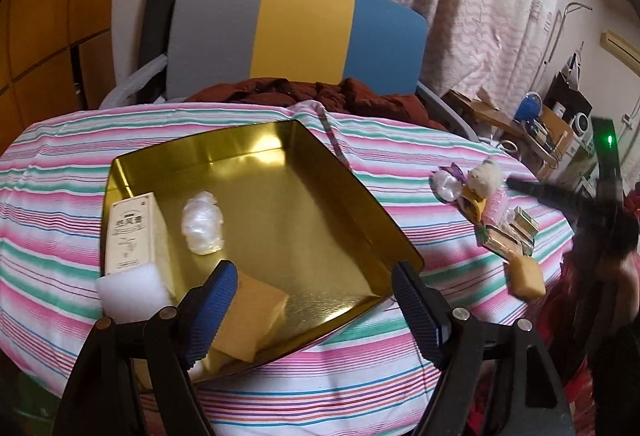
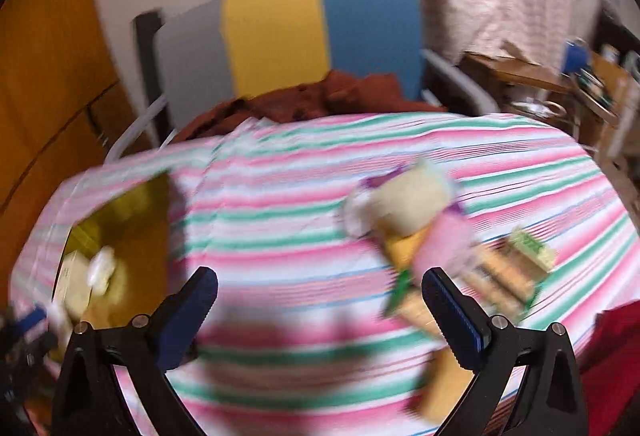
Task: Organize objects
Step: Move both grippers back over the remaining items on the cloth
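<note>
A gold metal tray (image 1: 320, 203) lies on the striped cloth. Inside it are a cream box with printed characters (image 1: 130, 232), a clear plastic-wrapped lump (image 1: 202, 224), a tan flat pack (image 1: 252, 316) and a white foam block (image 1: 132, 296) at its near corner. My left gripper (image 1: 314, 306) is open above the tray's near edge, holding nothing. To the right lies a pile (image 1: 492, 207) of a fluffy toy, wrapped packets and a tan pack (image 1: 528, 276). My right gripper (image 2: 320, 312) is open over the cloth, the blurred pile (image 2: 424, 232) just ahead and right of it.
The table's striped cloth (image 1: 400, 155) drops off at the near edge. A grey, yellow and blue chair back (image 1: 296, 35) with a dark red garment (image 1: 320, 95) stands behind the table. Cluttered shelves (image 1: 540, 123) sit at the right, under a pink curtain.
</note>
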The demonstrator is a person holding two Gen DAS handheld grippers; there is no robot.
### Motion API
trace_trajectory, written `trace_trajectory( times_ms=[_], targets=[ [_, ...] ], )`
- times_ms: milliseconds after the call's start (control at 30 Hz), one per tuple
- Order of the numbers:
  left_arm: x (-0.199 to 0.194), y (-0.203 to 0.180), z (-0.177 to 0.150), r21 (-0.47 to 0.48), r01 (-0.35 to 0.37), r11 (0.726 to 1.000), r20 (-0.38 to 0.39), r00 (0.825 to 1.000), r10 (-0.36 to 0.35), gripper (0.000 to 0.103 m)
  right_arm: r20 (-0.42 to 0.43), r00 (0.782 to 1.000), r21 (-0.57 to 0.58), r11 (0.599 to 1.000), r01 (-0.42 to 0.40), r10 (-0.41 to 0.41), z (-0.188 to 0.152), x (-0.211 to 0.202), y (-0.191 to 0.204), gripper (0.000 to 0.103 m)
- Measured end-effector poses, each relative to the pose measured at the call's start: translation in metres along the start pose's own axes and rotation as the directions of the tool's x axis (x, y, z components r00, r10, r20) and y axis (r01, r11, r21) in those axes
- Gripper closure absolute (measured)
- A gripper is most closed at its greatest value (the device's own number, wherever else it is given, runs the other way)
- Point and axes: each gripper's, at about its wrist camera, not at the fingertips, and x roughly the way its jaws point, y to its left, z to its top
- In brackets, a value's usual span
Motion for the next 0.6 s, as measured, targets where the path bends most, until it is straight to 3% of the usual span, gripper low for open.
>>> trace_trajectory(
  times_ms=[167, 333, 600],
  targets=[
    [0.01, -0.024, 0.007, 0.069, 0.015, 0.998, -0.025, 1.0, -0.013, 0.023, 0.053, 0.995, 0.219, 0.973, 0.067, -0.08, 0.021, 0.008, -0.082, 0.0],
    [0.022, -0.057, 0.021, 0.137, 0.071, 0.988, -0.035, 0.997, -0.067, 0.028, 0.026, 0.998, 0.487, 0.873, 0.037, -0.056, 0.008, 0.02, -0.144, 0.0],
    [0.065, -0.132, 0.052, 0.267, 0.167, 0.949, -0.06, 0.986, -0.156, 0.029, 0.041, 0.999, 0.605, 0.795, -0.052, 0.034, 0.001, 0.023, -0.173, 0.0]
  ],
)
